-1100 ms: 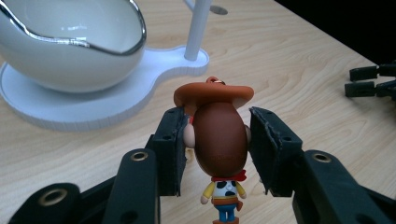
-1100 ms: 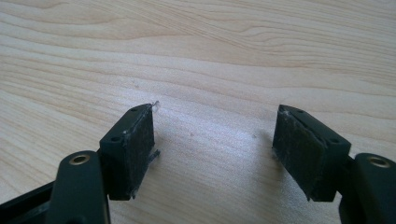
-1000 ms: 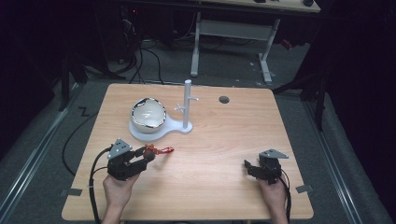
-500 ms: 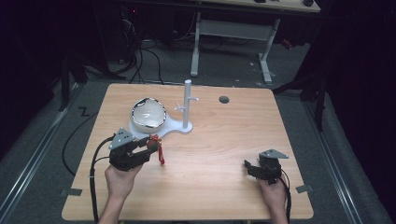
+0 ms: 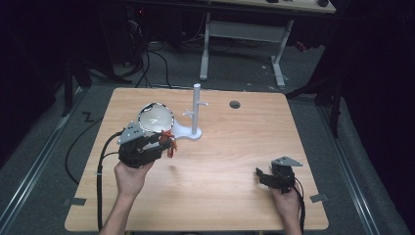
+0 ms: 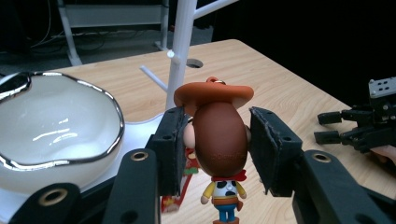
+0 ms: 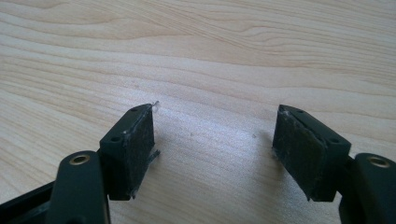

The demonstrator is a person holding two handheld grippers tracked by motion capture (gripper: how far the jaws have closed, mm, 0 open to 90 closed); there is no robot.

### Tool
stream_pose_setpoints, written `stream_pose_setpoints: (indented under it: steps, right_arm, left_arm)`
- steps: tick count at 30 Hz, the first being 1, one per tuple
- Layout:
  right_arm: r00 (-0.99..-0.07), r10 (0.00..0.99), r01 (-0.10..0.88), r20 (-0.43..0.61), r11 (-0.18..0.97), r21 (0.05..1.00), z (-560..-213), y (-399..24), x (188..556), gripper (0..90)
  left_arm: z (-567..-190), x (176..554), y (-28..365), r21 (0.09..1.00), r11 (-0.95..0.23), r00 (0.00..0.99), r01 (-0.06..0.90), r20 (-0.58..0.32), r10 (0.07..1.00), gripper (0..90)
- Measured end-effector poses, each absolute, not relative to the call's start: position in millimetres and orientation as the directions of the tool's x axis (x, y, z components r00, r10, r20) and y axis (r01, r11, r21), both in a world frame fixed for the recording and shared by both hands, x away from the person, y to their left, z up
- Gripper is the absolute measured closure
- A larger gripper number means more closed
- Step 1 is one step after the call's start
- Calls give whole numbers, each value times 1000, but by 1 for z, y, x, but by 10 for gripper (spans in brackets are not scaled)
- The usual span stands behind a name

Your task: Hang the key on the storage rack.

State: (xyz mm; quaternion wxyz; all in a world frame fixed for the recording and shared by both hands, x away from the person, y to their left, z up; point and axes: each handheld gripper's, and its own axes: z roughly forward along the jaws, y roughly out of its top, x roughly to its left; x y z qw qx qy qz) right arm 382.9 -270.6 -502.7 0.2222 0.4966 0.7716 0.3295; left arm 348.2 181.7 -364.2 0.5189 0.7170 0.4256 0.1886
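Left gripper (image 6: 219, 140) clamped on a small cowboy figurine (image 6: 219, 140): both pads press the sides of its brown head, orange-brown hat above the jaws, body and legs dangling below them, clear of the table. A metal ring shows at the top of the hat.

High view: left gripper (image 5: 169, 144) held above the left half of the wooden table (image 5: 235, 161), just in front of the white bowl (image 5: 155, 117); the figurine (image 5: 170, 145) shows as a small red-orange spot at the jaw tips. Bowl has a silvery wavy rim and sits on the flat base of a white stand (image 5: 195, 110) (upright post with short side pegs). In the left gripper view the bowl (image 6: 56, 126) lies to the left of the jaws, the stand's post (image 6: 180, 51) rises right behind the figurine's hat.

Right gripper (image 5: 262, 176) low over the table near the front right corner, well apart from the figurine. Right gripper view: its jaws (image 7: 212, 154) stand released, wide apart, bare wood grain between the pads, nothing gripped.

Small dark round hole (image 5: 235, 104) in the tabletop toward the far edge, right of the stand
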Motion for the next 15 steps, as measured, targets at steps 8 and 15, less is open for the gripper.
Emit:
stream_pose_setpoints:
  steps: [8,15]
  right_arm:
    - [-409,912,620,-16,290,729,-503,-271,383,297]
    - [-410,912,619,-17,292,729,-503,-271,383,297]
  left_arm:
    - [-354,363,175,908,-103,577,406,-167,800,571]
    - [-350,370,169,910,-111,581,399,-158,799,572]
